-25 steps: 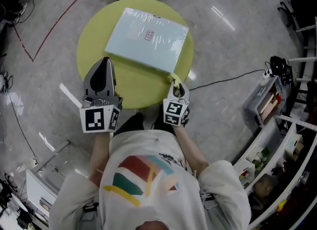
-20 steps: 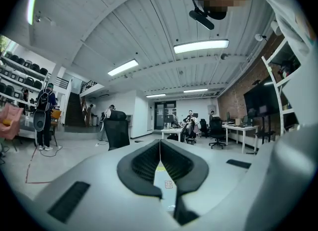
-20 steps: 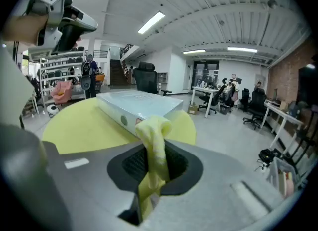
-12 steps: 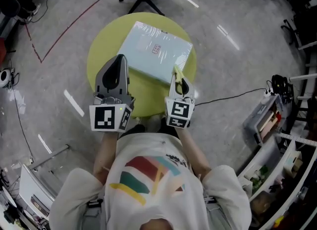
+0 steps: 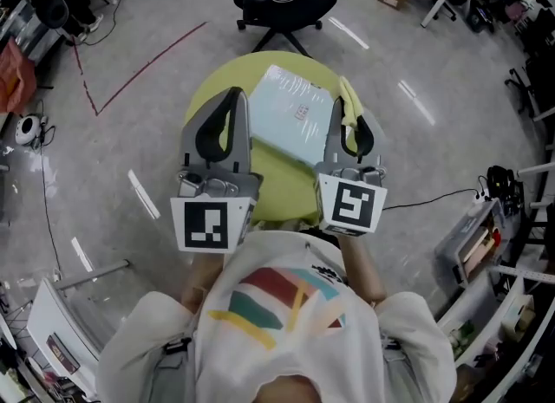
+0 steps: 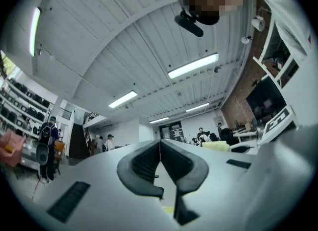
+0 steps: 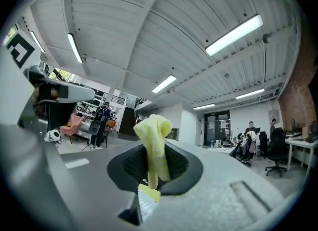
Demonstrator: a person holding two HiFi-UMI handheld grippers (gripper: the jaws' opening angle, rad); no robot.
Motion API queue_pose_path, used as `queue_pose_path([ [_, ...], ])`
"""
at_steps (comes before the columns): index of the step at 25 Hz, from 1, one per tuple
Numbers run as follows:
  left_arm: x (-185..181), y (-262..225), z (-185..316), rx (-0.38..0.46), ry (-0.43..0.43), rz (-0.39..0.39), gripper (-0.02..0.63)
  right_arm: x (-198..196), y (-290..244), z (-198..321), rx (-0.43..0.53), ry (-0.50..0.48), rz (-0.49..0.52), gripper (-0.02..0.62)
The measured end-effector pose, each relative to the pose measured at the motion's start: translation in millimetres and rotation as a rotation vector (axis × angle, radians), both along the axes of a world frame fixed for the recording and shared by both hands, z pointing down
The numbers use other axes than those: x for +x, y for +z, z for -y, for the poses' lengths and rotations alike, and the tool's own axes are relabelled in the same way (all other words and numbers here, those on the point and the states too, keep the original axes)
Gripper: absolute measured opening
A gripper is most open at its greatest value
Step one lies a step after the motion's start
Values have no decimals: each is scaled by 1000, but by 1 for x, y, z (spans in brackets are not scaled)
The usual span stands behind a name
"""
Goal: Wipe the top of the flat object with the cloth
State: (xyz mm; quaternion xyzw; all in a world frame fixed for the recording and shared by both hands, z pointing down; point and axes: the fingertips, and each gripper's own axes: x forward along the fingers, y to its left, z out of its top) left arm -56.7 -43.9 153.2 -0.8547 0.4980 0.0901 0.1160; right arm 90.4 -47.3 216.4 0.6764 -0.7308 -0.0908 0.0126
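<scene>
Right tool (image 7: 155, 163) pinches the yellow cloth (image 5: 348, 103) — left tool (image 6: 160, 149) is closed, empty. The blue box (image 5: 284, 122) lies on the round yellow bench (image 5: 279, 186) — its red label (image 5: 303, 113) too small to read. Grey floor (image 5: 113, 163).

cloth (image 7: 154, 143): pale yellow | flat object (image 5: 290, 120): light blue, small red mark | counter (image 5: 277, 186): yellow-green | floor (image 5: 104, 176): grey, red line

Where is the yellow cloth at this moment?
The cloth is clamped in the right gripper, which points upward. In the head view it shows right of centre, beside the flat object's right edge.
</scene>
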Motion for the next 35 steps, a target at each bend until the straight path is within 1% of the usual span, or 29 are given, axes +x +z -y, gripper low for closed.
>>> queue_pose_path([
  [2,1,-1,-3,21,-5,39,15,-6,-2,-10,6,-9,-4,28],
  [6,-1,-1,-2,23,-5,33,15,-15,16,-17,-27,-40,21,28],
  [9,2,3,-2,24,-2,44,15,-15,23,-17,-36,-59,32,28],
  [14,7,13,3,-5,1,48,15,-11,18,-14,-31,-50,23,28],
  [21,12,22,13,-33,-3,67,15,-1,21,-11,-59,-35,21,28],
  [26,8,22,21,-34,-13,45,15,8,20,-9,-66,-4,10,28],
  [30,13,25,25,-42,-4,33,15,12,24,-4,-64,-15,3,28],
  [35,18,29,27,-46,8,45,15,13,29,0,-59,-28,0,28],
])
